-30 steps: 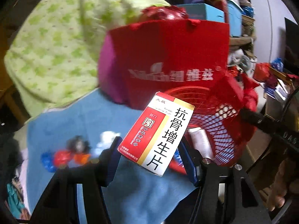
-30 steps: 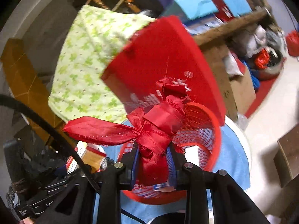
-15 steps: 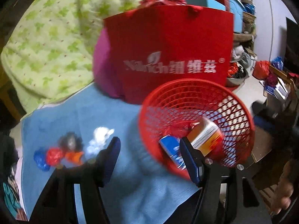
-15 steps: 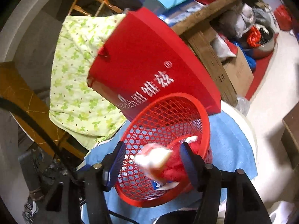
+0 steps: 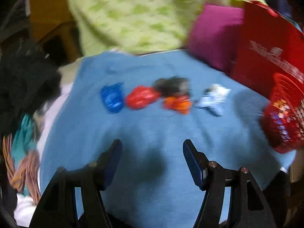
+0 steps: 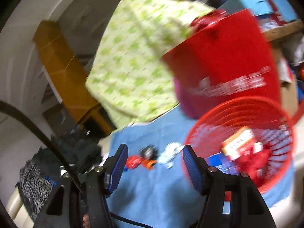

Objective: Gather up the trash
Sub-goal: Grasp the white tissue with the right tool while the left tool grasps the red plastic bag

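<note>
Both grippers empty, jaws apart, trash split between cloth and basket.
Left wrist: left gripper jaws wide, nothing between them, over the blue cloth. Row of scraps ahead: blue wrapper, red wrapper, dark wad, orange wrapper, white scrap. Red basket at right edge.
Right wrist: right gripper jaws wide, empty. Basket to the right holds a box and more trash; red bag behind it. Blurred.
</note>
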